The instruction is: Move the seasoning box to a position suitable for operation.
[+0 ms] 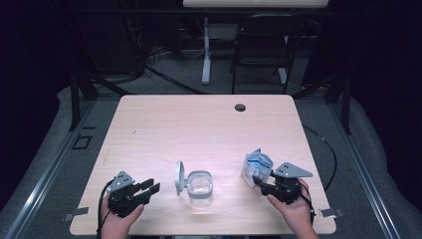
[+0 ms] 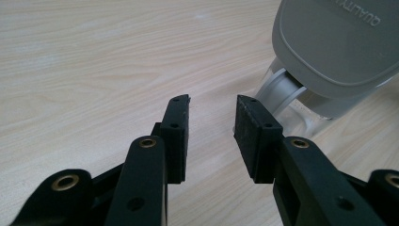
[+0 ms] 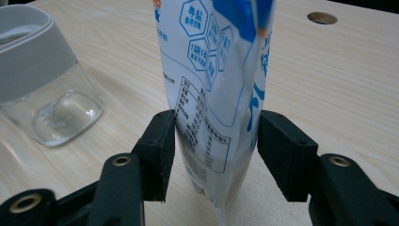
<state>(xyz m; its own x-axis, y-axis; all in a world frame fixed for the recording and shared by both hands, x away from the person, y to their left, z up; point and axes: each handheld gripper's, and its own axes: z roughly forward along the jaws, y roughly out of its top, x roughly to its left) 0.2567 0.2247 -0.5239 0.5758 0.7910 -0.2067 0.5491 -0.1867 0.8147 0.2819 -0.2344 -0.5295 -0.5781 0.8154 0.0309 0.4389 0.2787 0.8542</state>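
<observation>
A: What stands on the pale wood-grain table (image 1: 164, 124), and what lies in the way?

B: A clear square-shouldered glass jar (image 1: 200, 188) with a grey collar sits near the front edge, midway between the two hands; its grey hinged lid (image 1: 179, 178) is swung open and stands upright on the jar's left side. A white-and-blue printed plastic pouch (image 1: 257, 167) stands upright to the right of the jar, well apart from it; a round cable hole (image 1: 240, 107) lies near the far edge. In the left gripper view the lid (image 2: 336, 47) rises just beyond the jaws, to their right.

A: How are the hands posed?

B: Both come in from the bottom of the high view. The left gripper (image 1: 149, 188) lies low over the table, pointing right toward the jar; its jaws are parted with bare table between them — nothing held. The right gripper (image 1: 257, 180) points up-left at the pouch's base.

A: And its grasp?

B: In the right gripper view the pouch (image 3: 221, 94) stands between the jaws of the right gripper (image 3: 214, 150); the left pad meets the pouch, the right pad stands just clear — released, not clamped.
</observation>
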